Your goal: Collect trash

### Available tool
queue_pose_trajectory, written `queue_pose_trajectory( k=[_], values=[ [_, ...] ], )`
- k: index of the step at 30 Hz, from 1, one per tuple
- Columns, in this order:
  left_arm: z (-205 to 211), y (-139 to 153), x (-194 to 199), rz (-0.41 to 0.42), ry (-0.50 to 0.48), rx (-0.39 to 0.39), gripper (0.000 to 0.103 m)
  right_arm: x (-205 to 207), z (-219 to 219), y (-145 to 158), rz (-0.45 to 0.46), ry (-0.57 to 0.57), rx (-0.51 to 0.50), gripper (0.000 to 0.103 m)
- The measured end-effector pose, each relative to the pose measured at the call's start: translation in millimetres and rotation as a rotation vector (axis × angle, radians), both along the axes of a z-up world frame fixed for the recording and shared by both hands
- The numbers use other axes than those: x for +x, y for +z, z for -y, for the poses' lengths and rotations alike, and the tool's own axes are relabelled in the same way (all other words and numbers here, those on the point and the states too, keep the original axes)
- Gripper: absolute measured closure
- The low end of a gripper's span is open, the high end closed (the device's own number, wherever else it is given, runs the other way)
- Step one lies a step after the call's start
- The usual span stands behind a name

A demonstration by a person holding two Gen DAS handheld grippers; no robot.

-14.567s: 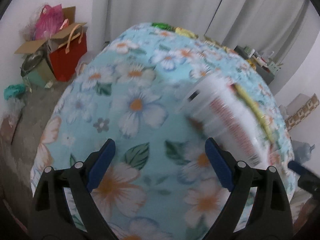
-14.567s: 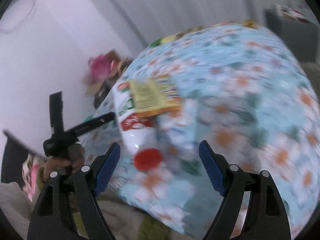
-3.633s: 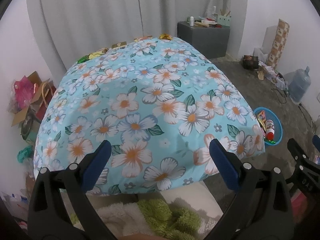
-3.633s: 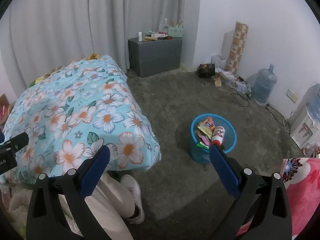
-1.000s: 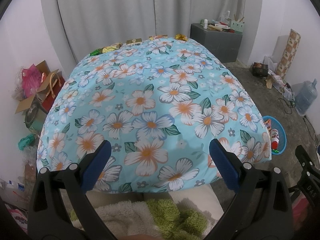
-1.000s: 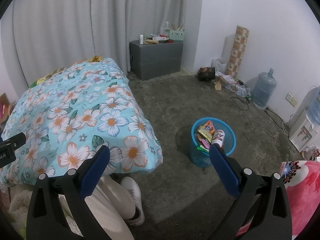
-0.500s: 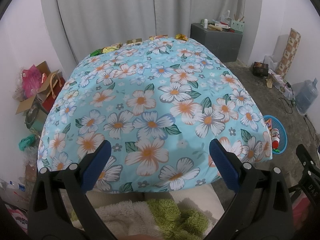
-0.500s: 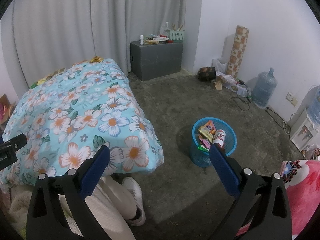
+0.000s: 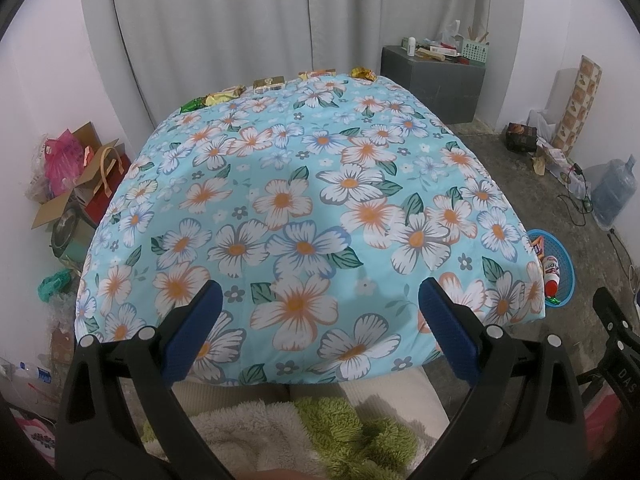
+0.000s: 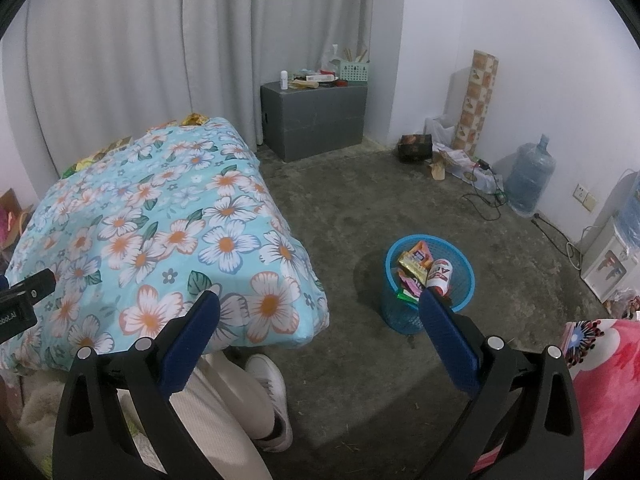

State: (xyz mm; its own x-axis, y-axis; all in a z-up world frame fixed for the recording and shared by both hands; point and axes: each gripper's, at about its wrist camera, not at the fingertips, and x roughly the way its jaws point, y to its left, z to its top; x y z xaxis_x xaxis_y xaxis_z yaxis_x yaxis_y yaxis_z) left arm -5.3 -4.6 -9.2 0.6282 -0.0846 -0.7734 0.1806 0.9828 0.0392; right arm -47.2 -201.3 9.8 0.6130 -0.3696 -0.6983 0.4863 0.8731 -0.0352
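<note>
Closest in, both tools are empty: the left hand-held gripper (image 9: 318, 322) is spread wide above the near edge of the table (image 9: 304, 208), and the right hand-held gripper (image 10: 318, 326) is spread just as wide over the bare concrete floor (image 10: 360, 184), gripping nothing. Below them sit the person's pale trouser leg (image 10: 224, 412) and white shoe (image 10: 270, 396), tucked against the table's overhang.

The floral cloth covering the table is bare across its near and middle stretch. Just beside the table's right corner, on the floor, stands the blue basket (image 10: 464, 280), holding snack wrappers (image 10: 414, 260) and a white bottle with a red cap (image 10: 439, 273) leaning on its rim.

Farther off, along the table's far edge by the curtain (image 9: 224, 28), a row of trash lies waiting: a green wrapper (image 9: 192, 105), a yellow wrapper (image 9: 225, 94), a small box (image 9: 269, 82) and a crumpled gold wrapper (image 9: 363, 73). Beyond stand a grey cabinet (image 10: 316, 120) and a water jug (image 10: 530, 178).
</note>
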Motion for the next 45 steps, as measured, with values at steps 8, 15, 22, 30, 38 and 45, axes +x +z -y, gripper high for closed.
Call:
queue_pose_trajectory(
  k=[8, 15, 22, 30, 38, 45],
  values=[
    [-1.0, 1.0, 0.1, 0.0, -0.001, 0.0, 0.009, 0.6, -0.4, 0.8, 0.001, 0.0, 0.0, 0.006],
    [0.3, 1.3, -0.4, 0.0, 0.0, 0.001, 0.009, 0.7, -0.8, 0.6, 0.001, -0.001, 0.001, 0.006],
    [0.9, 1.3, -0.1, 0.0, 0.0, 0.001, 0.009, 1.1, -1.8, 0.3, 0.002, -0.004, 0.002, 0.006],
    [0.5, 1.4, 0.2, -0.001, 0.0, 0.002, 0.009, 3.0, -3.9, 1.2, 0.001, -0.003, 0.004, 0.006],
    [1.2, 0.8, -0.3, 0.0, 0.001, 0.002, 0.009, 2.8, -4.0, 1.3, 0.002, -0.003, 0.005, 0.006],
    [0.5, 0.8, -0.4, 0.0, 0.001, 0.002, 0.009, 3.1, -4.9, 1.9, 0.003, -0.004, 0.005, 0.006]
  ],
)
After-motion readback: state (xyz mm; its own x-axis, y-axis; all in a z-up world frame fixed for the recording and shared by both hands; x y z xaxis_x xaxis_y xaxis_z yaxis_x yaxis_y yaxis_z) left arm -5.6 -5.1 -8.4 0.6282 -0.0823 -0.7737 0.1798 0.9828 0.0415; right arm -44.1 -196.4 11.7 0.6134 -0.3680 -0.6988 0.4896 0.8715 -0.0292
